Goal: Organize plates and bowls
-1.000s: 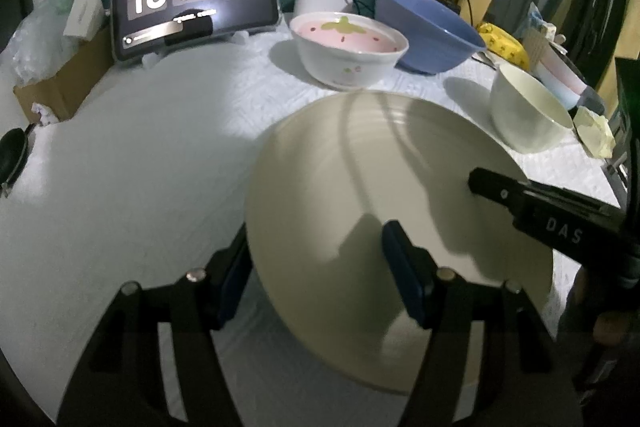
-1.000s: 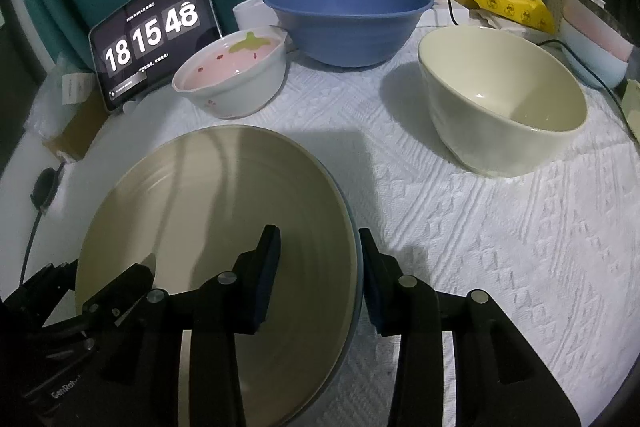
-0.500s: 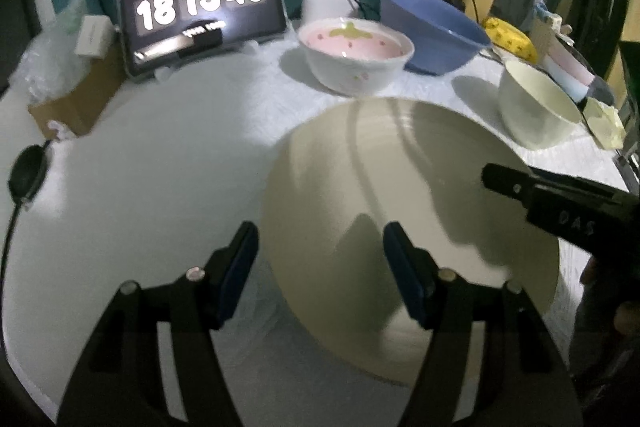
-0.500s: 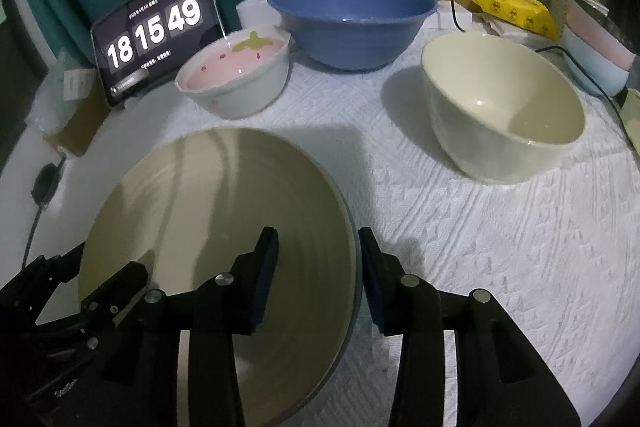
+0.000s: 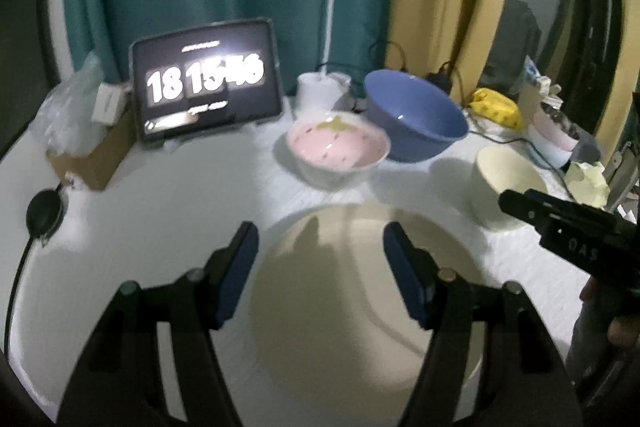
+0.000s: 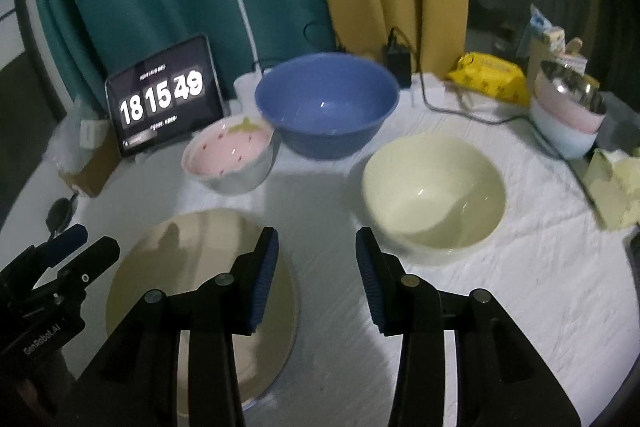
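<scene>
The near rim of the round beige ceramic plate [image 5: 360, 307] is hidden behind the black left gripper [image 5: 320, 267] in the left wrist view and behind the black right gripper [image 6: 316, 275] in the right wrist view. The last digits on the dark tablet clock [image 5: 206, 81] smear unreadably in the left view. The pale yellow bowl [image 5: 508, 187] is partly covered by the other gripper.
</scene>
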Available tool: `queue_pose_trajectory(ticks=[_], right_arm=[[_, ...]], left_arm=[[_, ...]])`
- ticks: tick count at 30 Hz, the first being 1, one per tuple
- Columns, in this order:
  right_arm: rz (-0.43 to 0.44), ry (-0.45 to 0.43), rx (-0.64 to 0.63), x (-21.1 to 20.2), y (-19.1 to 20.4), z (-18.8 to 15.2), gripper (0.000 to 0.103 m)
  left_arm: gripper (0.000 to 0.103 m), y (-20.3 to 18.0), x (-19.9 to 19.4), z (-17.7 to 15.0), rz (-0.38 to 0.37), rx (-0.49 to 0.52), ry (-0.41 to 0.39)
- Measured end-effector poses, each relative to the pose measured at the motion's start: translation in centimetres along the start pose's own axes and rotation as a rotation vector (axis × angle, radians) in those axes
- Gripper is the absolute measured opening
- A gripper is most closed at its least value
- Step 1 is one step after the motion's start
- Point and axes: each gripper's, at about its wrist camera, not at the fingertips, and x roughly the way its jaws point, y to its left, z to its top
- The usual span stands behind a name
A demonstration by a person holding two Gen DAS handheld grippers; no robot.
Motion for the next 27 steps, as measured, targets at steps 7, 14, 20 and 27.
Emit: queue_pose_trajectory(ticks=[7, 14, 20, 27], right_arm=[[-0.013, -0.042, -0.001, -0.2, -2.3, 2.3, 0.042], [-0.031, -0.068, -0.004, 0.9, -4.2, 4.7, 0.042], [-0.039, -0.075, -0.002, 2.4, -5.3, 6.1, 0.042], [-0.046, -0.051, 0.023, 5.5, -6.9, 7.8, 0.042]], left_arm=[[0.066, -2.2, 0.9, 2.5, -0.046, 0.016, -0.021], [0.066, -3.9, 2.8, 5.2, -0.077, 0.042, -0.052], [0.066, -4.9, 5.5, 6.3, -0.094, 0.048, -0.048], [0.066, -5.8, 8.5, 7.3, -0.096, 0.047, -0.069]])
